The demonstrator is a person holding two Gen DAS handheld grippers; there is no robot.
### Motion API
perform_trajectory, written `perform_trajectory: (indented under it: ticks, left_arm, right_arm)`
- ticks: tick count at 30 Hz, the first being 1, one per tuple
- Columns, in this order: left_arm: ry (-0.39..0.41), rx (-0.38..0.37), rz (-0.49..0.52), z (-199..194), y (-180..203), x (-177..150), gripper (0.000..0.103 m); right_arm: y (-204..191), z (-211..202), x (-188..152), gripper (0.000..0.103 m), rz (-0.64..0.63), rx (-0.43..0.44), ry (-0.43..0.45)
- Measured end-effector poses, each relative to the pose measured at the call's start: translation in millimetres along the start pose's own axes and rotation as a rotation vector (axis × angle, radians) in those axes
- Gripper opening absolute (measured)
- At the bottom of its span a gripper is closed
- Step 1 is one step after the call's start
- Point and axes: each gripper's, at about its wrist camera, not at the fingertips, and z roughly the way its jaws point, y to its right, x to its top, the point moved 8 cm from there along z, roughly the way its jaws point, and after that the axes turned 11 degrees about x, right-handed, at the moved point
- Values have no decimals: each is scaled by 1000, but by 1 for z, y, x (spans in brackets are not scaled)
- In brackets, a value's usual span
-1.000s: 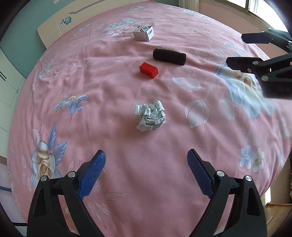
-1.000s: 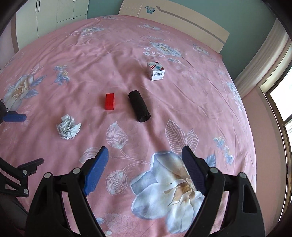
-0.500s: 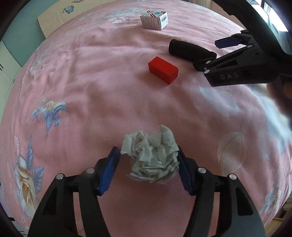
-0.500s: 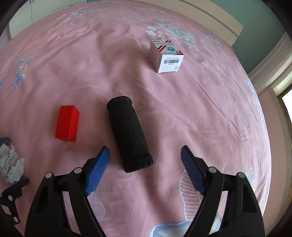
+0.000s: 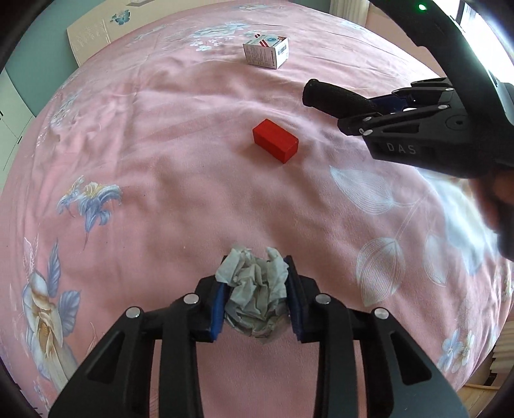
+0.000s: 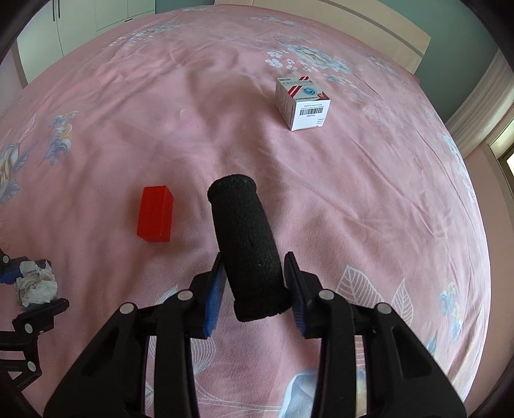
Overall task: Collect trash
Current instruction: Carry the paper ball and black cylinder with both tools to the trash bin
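A crumpled grey-white paper ball [image 5: 257, 295] sits between the blue pads of my left gripper [image 5: 255, 279]. Its jaws are closing and the pads press the ball on both sides, low over the pink bed sheet [image 5: 160, 180]. My right gripper [image 6: 254, 267] is shut on the near end of a black foam roll [image 6: 247, 238], whose far end points away from me. From the left wrist view, the right gripper [image 5: 369, 112] holds the roll [image 5: 331, 96] at the upper right. In the right wrist view the left gripper [image 6: 35, 289] and the paper [image 6: 37, 284] show at the left edge.
A red block [image 5: 275, 144] [image 6: 155, 213] lies on the sheet between the two grippers. A small white carton with a barcode [image 6: 302, 103] [image 5: 266, 51] stands farther back. A headboard [image 6: 369, 22] and a wardrobe [image 6: 80, 25] border the bed. A hand [image 5: 501, 205] holds the right gripper.
Both grippers came down toward the bed and closed. The left one now has the paper ball between its pads, and the right one has the black roll.
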Motion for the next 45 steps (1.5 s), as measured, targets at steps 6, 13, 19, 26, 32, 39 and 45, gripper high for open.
perform_trajectory:
  ticks: [6,13,19,26,32,39,45]
  left_arm:
    - [53,43,-15,-57,-13,0,35]
    - [165,95,-36,-155,-32,-1,35]
    - [264,125,-52,-244,-44,-14,35]
    - [361,162,-40,-335,-43,-46,35]
    - [429,176,-46,-400,-47,-79,35]
    - [497,205,-6,-450,-42,-132,35]
    - [503,214,39,-451,-33,-177,35]
  right_arm:
    - [-7,-71,-4,38,-5,-48,56]
    - [-30,-185,-2,38,-15,-97,164]
    - [-64,-285,-15,38,-37,-116,262]
    - [-109,-387,-52,38,-58,-123,352]
    - [-148,-456,-94,38,-92,-118,400]
    - [-191,-500,-155,38,-136,-147,416]
    - [-217,-503,-213,38,-170,-160,390]
